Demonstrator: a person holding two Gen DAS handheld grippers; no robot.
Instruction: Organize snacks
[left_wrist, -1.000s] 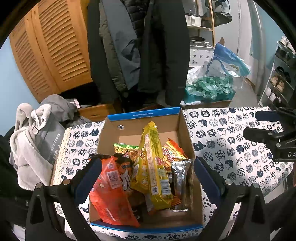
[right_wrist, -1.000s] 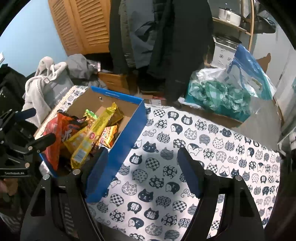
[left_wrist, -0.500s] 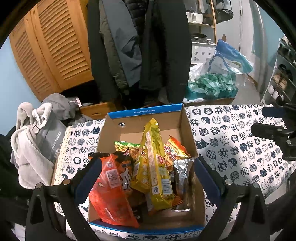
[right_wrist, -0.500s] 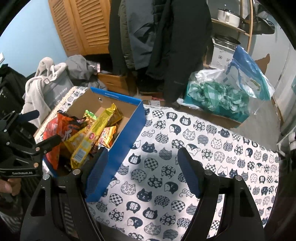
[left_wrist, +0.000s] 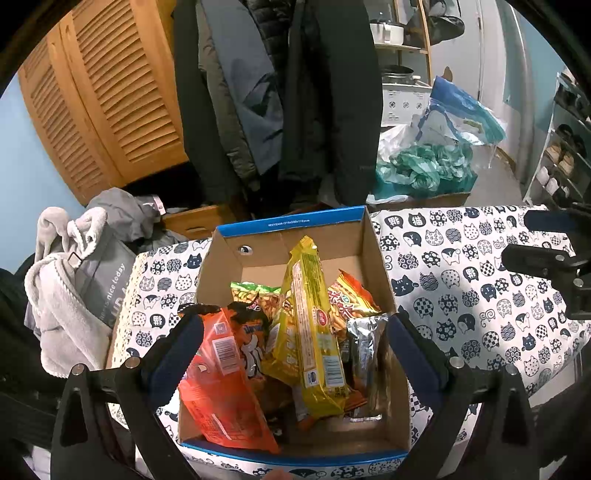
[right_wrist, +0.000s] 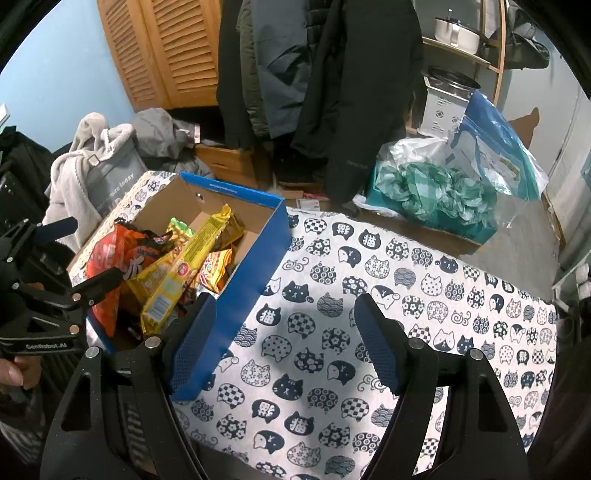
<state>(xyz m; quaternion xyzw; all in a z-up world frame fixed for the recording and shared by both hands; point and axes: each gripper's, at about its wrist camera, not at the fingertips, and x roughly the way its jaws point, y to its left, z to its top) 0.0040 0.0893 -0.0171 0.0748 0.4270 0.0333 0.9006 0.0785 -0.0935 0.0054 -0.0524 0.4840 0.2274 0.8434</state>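
A blue-edged cardboard box (left_wrist: 291, 220) (right_wrist: 258, 258) sits on the left part of a cat-print tablecloth (right_wrist: 369, 295). Inside it lie several snack packs: an orange bag (left_wrist: 225, 387) (right_wrist: 110, 258), a long yellow pack (left_wrist: 314, 325) (right_wrist: 192, 266), a green pack (left_wrist: 247, 288), an orange-red noodle pack (left_wrist: 351, 299) and a silver pouch (left_wrist: 365, 339). My left gripper (left_wrist: 291, 350) hangs open over the box, its fingers either side of the packs, touching none. My right gripper (right_wrist: 284, 343) stands open above the bare cloth just right of the box, and shows at the right edge of the left wrist view (left_wrist: 546, 240).
Dark coats (left_wrist: 295, 92) hang behind the table beside slatted wooden doors (left_wrist: 103, 96). A grey fleece and bag (left_wrist: 74, 288) lie left of the table. A carton with green plastic bags (right_wrist: 436, 192) sits on the floor beyond the far edge. Shoe shelves (left_wrist: 565, 147) stand at right.
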